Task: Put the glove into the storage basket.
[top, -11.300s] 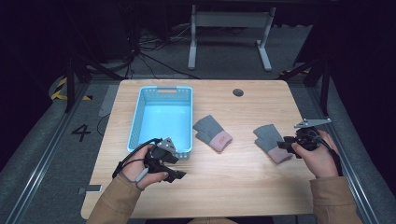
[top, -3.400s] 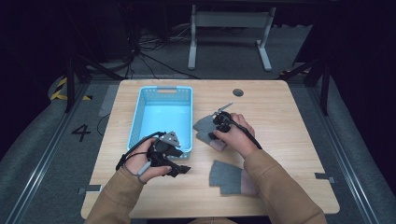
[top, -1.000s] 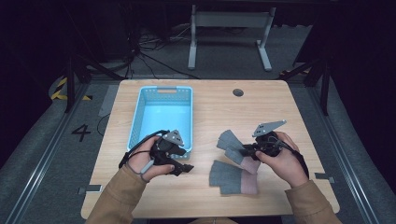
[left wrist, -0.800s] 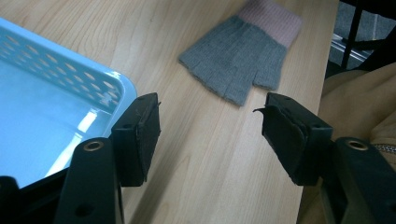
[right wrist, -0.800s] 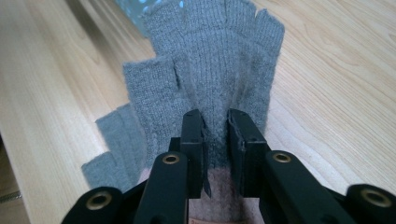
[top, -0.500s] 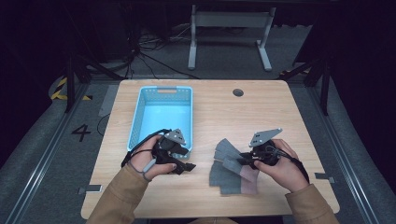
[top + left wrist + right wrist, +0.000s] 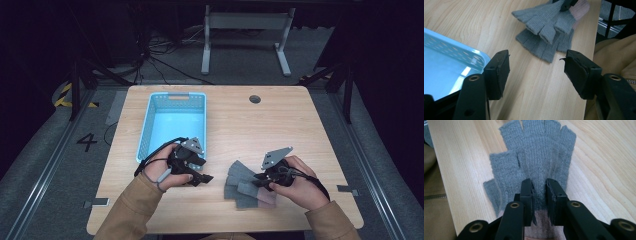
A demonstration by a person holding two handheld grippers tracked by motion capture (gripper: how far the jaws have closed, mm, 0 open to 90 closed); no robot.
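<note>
Two grey fingerless gloves with pink cuffs lie stacked at the front right of the table. My right gripper [image 7: 257, 181] [image 7: 539, 187] is shut on the upper glove [image 7: 241, 174] [image 7: 541, 150] near its cuff, pinching a fold of knit. That glove rests fanned across the lower glove [image 7: 250, 199] [image 7: 541, 46]. My left gripper [image 7: 207, 176] [image 7: 536, 71] stands open and empty just above the wood, beside the near corner of the blue basket [image 7: 172, 96] [image 7: 454, 47]. It points toward the gloves, with the upper glove [image 7: 546, 18] farther off.
The blue basket holds nothing I can see. A round cable hole [image 7: 255, 99] sits at the table's far side. The table's front edge lies close behind the gloves, and tan sleeves [image 7: 135, 210] come in from the bottom.
My right gripper has brought its glove down and to the left, onto the glove lying at the front. The left gripper has stayed put.
</note>
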